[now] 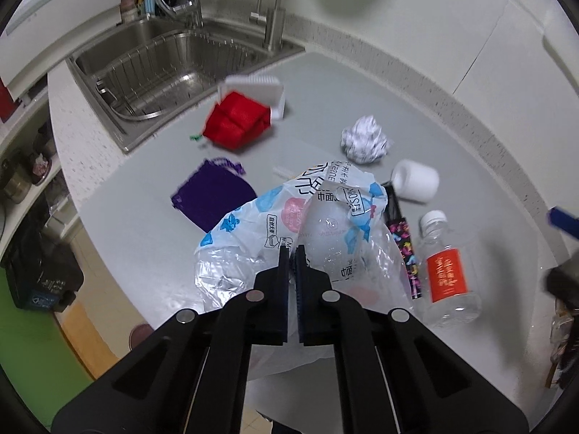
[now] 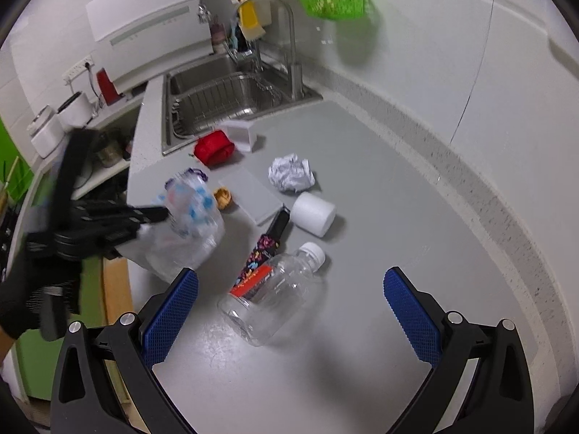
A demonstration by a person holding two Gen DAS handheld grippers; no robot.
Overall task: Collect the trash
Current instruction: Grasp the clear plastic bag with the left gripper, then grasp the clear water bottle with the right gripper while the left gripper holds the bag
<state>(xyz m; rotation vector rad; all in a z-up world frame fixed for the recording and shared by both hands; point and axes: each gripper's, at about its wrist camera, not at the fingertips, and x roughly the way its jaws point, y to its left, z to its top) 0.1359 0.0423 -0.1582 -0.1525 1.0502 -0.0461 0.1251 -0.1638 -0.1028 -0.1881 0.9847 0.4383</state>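
My left gripper (image 1: 291, 249) is shut on the printed plastic bag (image 1: 325, 213), pinching its crumpled film near the counter's front edge. Seen from the right wrist, that same gripper (image 2: 163, 213) holds the plastic bag (image 2: 188, 224) lifted at the left. My right gripper (image 2: 289, 289) stands wide open above an empty clear bottle (image 2: 275, 293) with an orange label, which lies on its side. That bottle (image 1: 447, 271) also shows at the right in the left wrist view. A crumpled paper ball (image 2: 291, 173), a white roll (image 2: 314, 213) and a dark patterned packet (image 2: 264, 246) lie beyond.
A red pouch (image 1: 237, 123) leans by a white box (image 1: 260, 90) beside the steel sink (image 1: 173, 72). A purple cloth pouch (image 1: 213, 195) lies left of the bag. A nutshell-like brown scrap (image 2: 222, 197) sits by a grey board (image 2: 253, 195). A green basket (image 2: 333, 0) hangs on the wall.
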